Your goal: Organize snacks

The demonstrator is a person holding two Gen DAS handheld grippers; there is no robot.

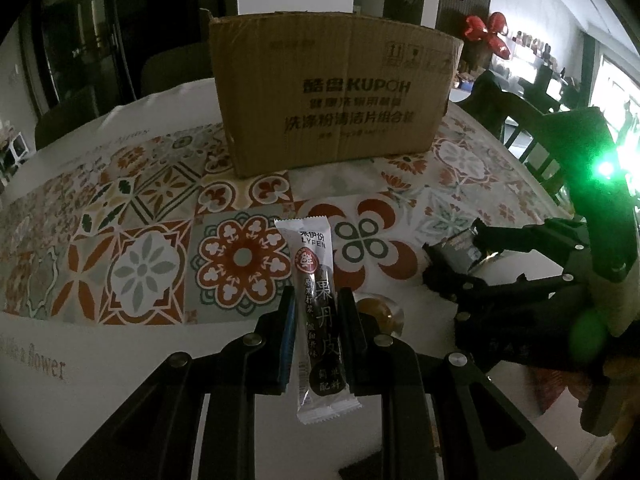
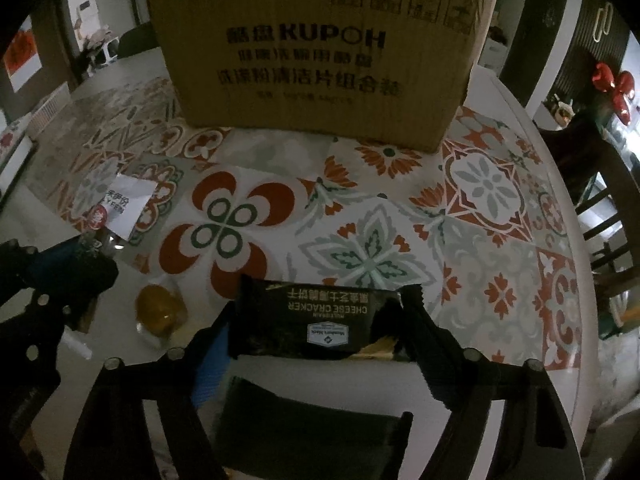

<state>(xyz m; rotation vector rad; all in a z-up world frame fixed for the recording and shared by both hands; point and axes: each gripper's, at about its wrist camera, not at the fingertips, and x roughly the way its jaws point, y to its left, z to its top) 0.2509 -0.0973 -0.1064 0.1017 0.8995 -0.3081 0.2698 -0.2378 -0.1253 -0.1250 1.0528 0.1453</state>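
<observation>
left hand-held gripper [image 1: 316, 312] clamps the fruit strip [image 1: 316, 300]; right hand-held gripper [image 2: 320, 320] straddles the cracker pack [image 2: 320, 320] near the table edge [image 2: 576, 216].

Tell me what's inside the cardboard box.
Cannot be seen. Both views show only the cardboard box's printed front wall; its opening faces up, above the cameras' line of sight, so any contents are hidden.

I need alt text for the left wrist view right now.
The left gripper is shut on a long white and dark snack stick over a tile-patterned tablecloth. A brown cardboard box stands behind; the right gripper, at right, straddles a dark packet.
</observation>
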